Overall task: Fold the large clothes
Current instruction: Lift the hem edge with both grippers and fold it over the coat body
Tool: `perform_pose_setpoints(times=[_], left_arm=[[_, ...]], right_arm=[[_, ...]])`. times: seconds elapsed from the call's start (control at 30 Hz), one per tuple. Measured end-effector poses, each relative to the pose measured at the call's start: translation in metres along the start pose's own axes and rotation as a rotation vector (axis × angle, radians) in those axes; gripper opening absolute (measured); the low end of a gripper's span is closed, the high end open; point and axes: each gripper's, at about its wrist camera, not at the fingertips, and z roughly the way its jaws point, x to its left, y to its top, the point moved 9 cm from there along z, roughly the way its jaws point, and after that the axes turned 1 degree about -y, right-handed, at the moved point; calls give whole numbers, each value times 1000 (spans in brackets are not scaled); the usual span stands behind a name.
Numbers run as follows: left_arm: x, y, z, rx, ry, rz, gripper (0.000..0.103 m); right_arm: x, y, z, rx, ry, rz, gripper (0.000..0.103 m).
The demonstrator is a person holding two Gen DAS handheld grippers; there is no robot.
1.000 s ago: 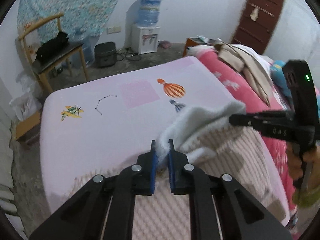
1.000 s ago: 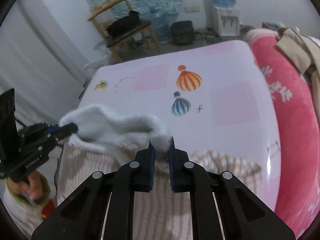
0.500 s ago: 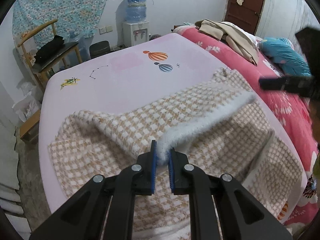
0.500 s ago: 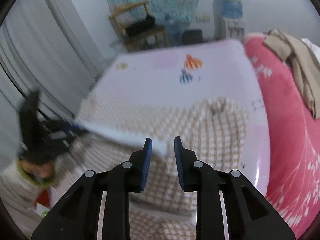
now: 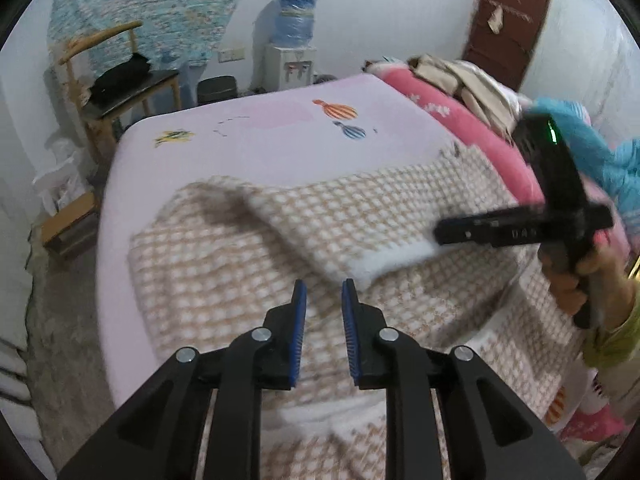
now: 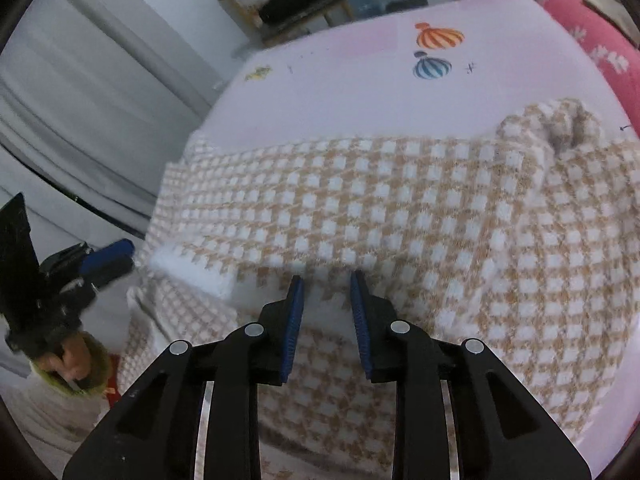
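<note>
A large beige-and-white checked garment (image 5: 280, 236) with a white fleece lining lies on the pink bed, with one flap folded back over itself; it fills the right wrist view (image 6: 400, 216). My left gripper (image 5: 323, 292) is open and empty just above the garment, near the folded flap's white edge. My right gripper (image 6: 326, 284) is open and empty at that folded edge. The right gripper also shows at the right of the left wrist view (image 5: 444, 234). The left gripper shows at the left of the right wrist view (image 6: 120, 254).
The pink bedsheet (image 5: 260, 140) extends beyond the garment. A red quilt (image 5: 460, 120) with beige clothes (image 5: 460, 76) lies along the right side. A wooden chair (image 5: 120, 88) and a water dispenser (image 5: 292, 52) stand by the far wall. Curtains (image 6: 80, 100) hang left.
Both grippers carried the garment's fleece edge over and laid it down as a fold. The right gripper opened first, then the left; both now hang open just off the cloth.
</note>
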Motion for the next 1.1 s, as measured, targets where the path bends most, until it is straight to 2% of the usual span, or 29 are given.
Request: perform_pose_setpoints(times=[0.13,0.23,0.33,0.43,0.5,0.63,0.8,0.93,1.1], left_arm=[[5,28,-7,-68,-65,-94,18],[-10,52,13,-72,-115,-110,18],[-19,48,53,36,-106,-120,20],[-14,24,88,155,-25,-99,19],[-10,19,86,133,-44,-109,19],[-6,14,81,123,-55,-121,19],[-8,11,81,113,-49,-99,19],[-5,13,82,107,-51,-91,19],[-5,11,84,95,-54,-100,19]], right_arm=[[2,-1,1,-10,27,42,25],[2,1,3,-20,18,58,25],[3,1,0,-13,22,48,25],[-1,-1,-15,-5,31,51,25],[-15,12,-36,-61,-20,46,25],[-37,46,-49,-130,-90,54,25],[-58,46,-13,-77,-173,5,24],[-51,47,-26,-65,-268,-26,23],[5,67,-27,-107,-151,-113,23]])
